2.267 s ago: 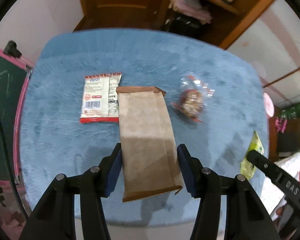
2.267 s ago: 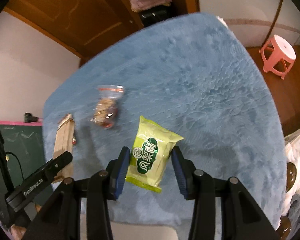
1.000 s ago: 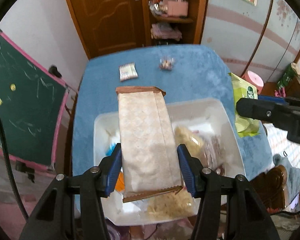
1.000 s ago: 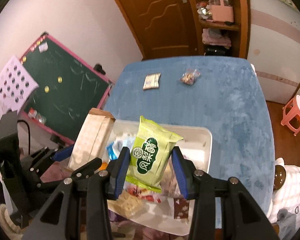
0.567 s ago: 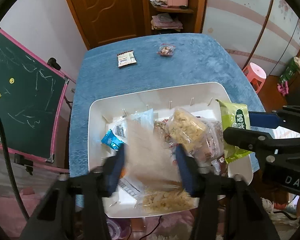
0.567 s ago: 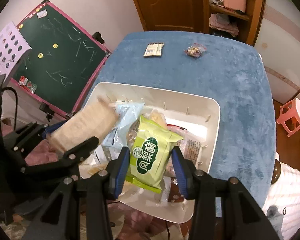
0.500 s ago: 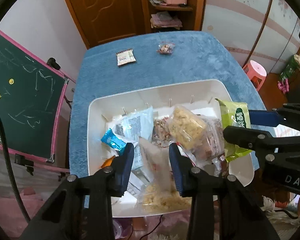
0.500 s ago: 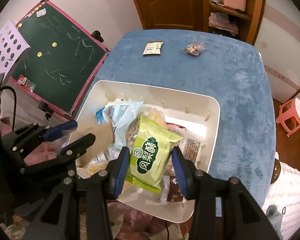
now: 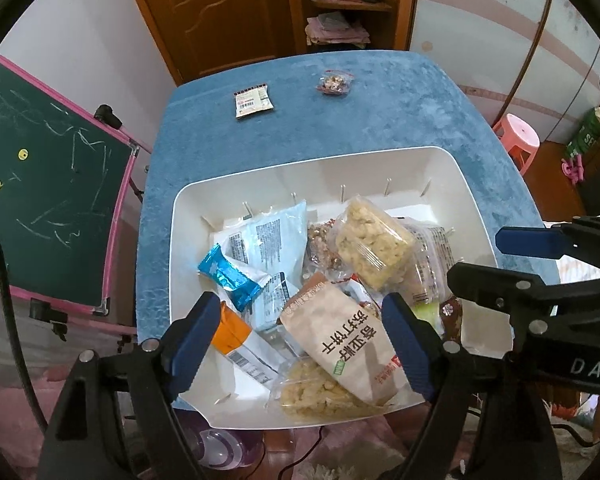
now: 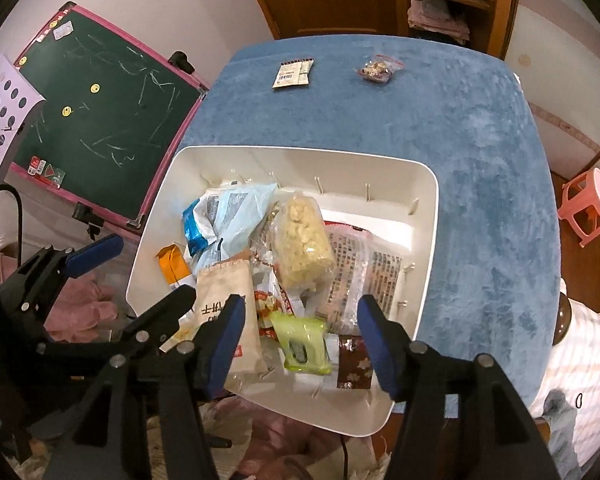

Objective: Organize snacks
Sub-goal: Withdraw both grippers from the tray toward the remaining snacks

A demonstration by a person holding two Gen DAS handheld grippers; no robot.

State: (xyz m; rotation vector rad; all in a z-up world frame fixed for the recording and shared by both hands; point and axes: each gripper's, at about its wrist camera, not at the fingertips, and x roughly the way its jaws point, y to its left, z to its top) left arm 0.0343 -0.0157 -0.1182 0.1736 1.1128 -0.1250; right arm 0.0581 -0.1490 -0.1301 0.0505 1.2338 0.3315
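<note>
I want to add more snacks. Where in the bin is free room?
The white bin shows bare floor only at its far right corner, behind the printed clear packet. The left and near parts are crowded with the brown bag and green packet.

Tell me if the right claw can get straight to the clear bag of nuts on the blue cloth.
Probably yes. The right claw is open and empty above the white bin; the clear bag of nuts lies alone on the blue cloth beyond the bin, nothing on it.

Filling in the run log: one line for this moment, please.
left gripper: open | right gripper: open | paper bag, green packet: in bin | two snacks: on table
</note>
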